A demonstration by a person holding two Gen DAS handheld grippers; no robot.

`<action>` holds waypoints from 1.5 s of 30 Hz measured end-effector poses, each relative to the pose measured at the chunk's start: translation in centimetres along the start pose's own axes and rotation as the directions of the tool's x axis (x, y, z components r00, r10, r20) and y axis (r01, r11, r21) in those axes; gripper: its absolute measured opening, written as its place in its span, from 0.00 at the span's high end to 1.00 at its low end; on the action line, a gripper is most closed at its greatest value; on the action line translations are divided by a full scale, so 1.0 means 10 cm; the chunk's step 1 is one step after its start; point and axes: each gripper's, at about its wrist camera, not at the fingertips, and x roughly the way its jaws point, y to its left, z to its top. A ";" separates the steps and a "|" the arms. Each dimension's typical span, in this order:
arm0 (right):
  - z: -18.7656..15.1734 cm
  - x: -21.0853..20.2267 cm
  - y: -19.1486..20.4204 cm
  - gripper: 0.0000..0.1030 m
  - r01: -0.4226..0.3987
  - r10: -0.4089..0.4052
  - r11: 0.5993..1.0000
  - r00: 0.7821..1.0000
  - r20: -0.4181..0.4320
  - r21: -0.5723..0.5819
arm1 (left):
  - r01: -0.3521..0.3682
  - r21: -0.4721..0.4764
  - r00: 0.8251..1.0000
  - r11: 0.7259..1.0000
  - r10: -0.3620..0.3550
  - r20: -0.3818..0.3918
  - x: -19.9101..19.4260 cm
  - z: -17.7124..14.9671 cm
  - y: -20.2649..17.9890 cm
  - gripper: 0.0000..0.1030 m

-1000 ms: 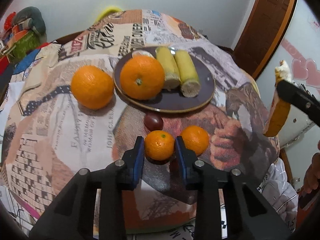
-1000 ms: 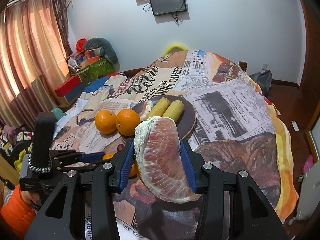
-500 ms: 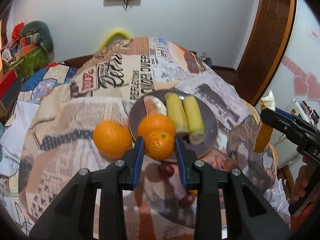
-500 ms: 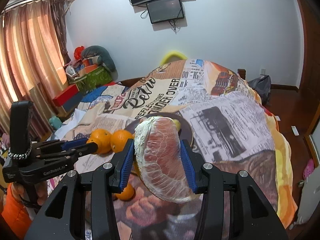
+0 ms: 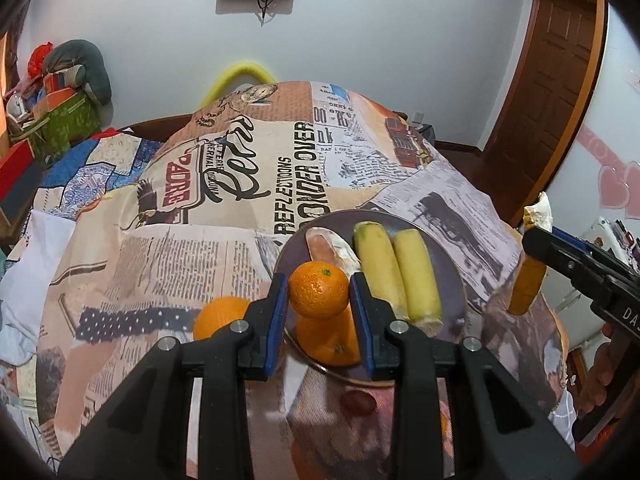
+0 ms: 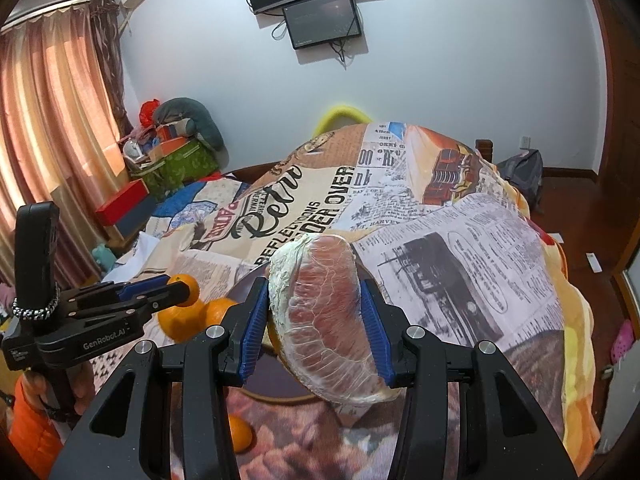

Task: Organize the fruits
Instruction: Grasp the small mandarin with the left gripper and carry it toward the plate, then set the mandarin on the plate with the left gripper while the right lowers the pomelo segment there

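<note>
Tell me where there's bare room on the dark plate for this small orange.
The dark round plate is bare along its right rim, beside the two yellow banana pieces. Its left half is crowded: large orange and pink pomelo wedge.

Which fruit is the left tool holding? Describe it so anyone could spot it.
Find the dark round plate on the newspaper-print cloth. Just above its near-left edge, the left tool grips a small mandarin. It hangs in the air, smaller than the big orange on the plate below it.

Small mandarin (image 5: 318, 289) held above plate (image 5: 452, 264), peeled pomelo segment (image 6: 326, 320) upright, possibly over it
</note>
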 end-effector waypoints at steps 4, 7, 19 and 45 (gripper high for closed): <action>0.04 0.16 -0.03 0.59 0.005 -0.005 1.000 1.000 -0.012 0.003 | -0.004 0.002 1.000 1.000 0.004 -0.013 0.15 0.04 0.03 0.70; 0.06 0.30 -0.05 0.59 0.003 -0.002 1.000 1.000 -0.026 0.013 | -0.005 0.005 1.000 1.000 0.005 -0.025 0.27 0.08 0.05 0.70; 0.08 0.70 -0.10 0.58 -0.014 0.016 0.999 0.998 -0.068 0.033 | 0.010 0.001 0.996 1.000 -0.010 -0.087 0.69 0.14 0.11 0.70; 0.04 0.82 -0.06 0.55 -0.036 0.038 0.999 0.987 -0.159 0.016 | -0.003 -0.013 0.998 1.000 0.002 -0.064 0.51 0.20 0.16 0.65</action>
